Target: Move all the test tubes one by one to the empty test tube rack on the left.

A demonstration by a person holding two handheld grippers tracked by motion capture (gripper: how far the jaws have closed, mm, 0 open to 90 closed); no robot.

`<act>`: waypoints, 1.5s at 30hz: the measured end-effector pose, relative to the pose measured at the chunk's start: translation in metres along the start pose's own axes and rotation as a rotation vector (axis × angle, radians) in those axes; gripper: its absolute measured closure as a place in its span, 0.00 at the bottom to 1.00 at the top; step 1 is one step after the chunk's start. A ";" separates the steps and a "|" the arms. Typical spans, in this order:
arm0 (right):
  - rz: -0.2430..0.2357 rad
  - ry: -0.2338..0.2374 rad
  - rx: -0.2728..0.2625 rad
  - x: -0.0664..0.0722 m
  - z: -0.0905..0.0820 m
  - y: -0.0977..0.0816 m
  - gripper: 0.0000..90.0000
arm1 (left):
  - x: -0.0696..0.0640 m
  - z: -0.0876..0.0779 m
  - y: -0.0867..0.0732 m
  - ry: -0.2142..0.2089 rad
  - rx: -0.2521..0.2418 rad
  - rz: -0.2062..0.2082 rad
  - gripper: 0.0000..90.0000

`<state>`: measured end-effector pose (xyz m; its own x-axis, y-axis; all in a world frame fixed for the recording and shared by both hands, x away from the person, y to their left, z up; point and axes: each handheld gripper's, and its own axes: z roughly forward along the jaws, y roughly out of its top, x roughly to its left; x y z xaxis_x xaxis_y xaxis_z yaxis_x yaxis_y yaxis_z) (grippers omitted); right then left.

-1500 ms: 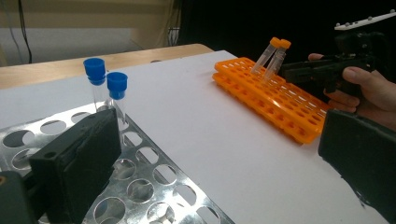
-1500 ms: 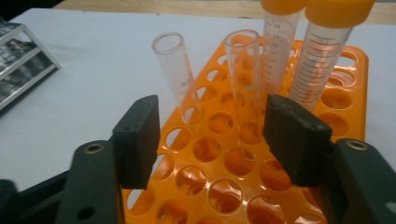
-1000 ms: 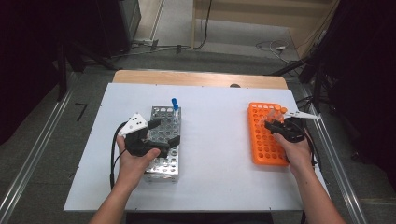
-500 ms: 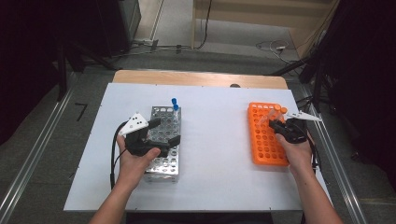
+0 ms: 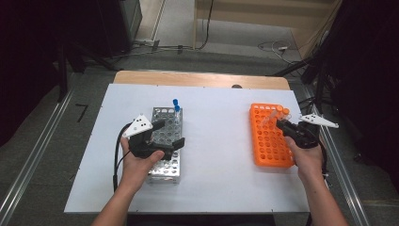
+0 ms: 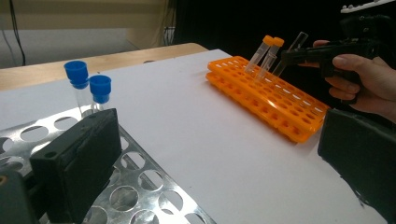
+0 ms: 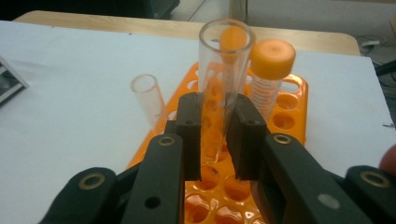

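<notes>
Overhead: white counter (image 5: 211,183) carrying perforated silver metal rack (image 5: 165,141) at left and orange plastic tube rack (image 5: 268,136) at right, well apart; left gripper (image 5: 162,141) resting over the metal rack, jaws spread wide with nothing between; right gripper (image 5: 281,124) at the orange rack's far right corner, clenched on an open clear plastic tube (image 5: 270,117). Left gripper view: two blue-capped clear tubes (image 6: 88,91) upright in the metal rack; two orange-capped tubes (image 6: 266,53) leaning in the orange rack. Right gripper view: jaws just clamped, pads (image 7: 191,135) pressing the clear tube, its tip above the rack's holes; second open clear tube (image 7: 148,100) seated left.
</notes>
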<state>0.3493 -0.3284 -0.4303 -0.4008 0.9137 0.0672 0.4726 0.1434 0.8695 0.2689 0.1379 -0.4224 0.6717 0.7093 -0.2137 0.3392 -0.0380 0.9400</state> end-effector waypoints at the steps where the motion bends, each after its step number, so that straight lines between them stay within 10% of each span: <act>1: -0.005 0.007 -0.004 0.002 -0.002 0.001 0.82 | -0.001 0.000 0.000 -0.002 -0.001 0.000 0.00; 45: -0.236 0.419 0.000 0.135 -0.007 -0.002 0.82 | -0.043 0.030 0.011 -0.121 0.011 0.066 0.03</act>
<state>0.2891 -0.2084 -0.4192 -0.7790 0.6242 0.0597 0.3307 0.3280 0.8849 0.2629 0.0858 -0.4111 0.7674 0.6146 -0.1827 0.2986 -0.0904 0.9501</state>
